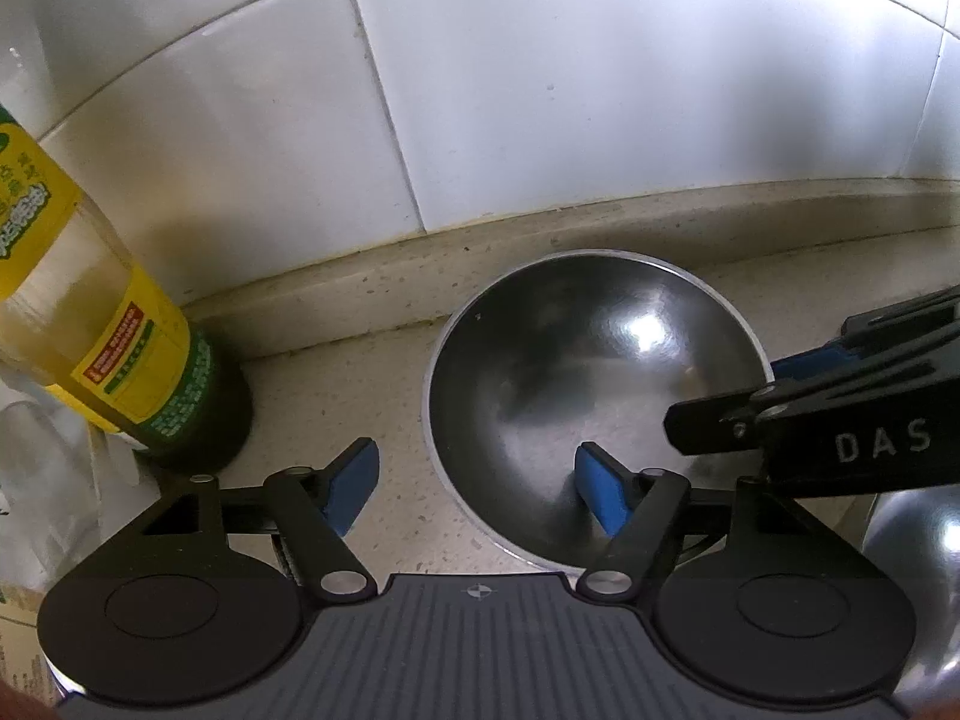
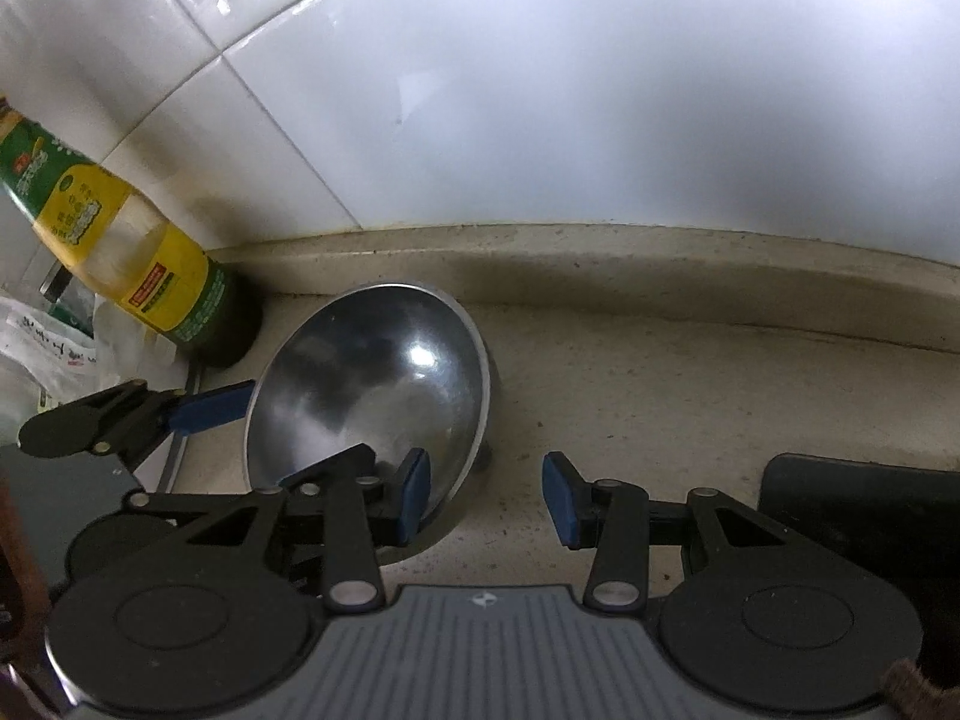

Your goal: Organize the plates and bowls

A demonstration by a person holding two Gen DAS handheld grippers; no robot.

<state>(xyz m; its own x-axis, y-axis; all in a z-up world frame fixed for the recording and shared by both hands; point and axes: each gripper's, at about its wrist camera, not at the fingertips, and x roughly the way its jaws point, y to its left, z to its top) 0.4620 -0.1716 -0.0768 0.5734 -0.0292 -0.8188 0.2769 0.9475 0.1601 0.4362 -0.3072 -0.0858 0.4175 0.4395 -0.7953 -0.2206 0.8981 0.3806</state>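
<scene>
One steel bowl (image 1: 594, 396) is all you have in play, sitting on the counter (image 2: 660, 396) near its back edge, beside the oil bottle (image 1: 102, 324). Your left gripper (image 1: 477, 489) straddles the bowl's near rim, jaws apart and not yet pinching. Your right gripper (image 2: 486, 498) straddles the opposite rim, jaws also slack, so nothing is lifted or stacked; the sorting looks barely begun.
</scene>
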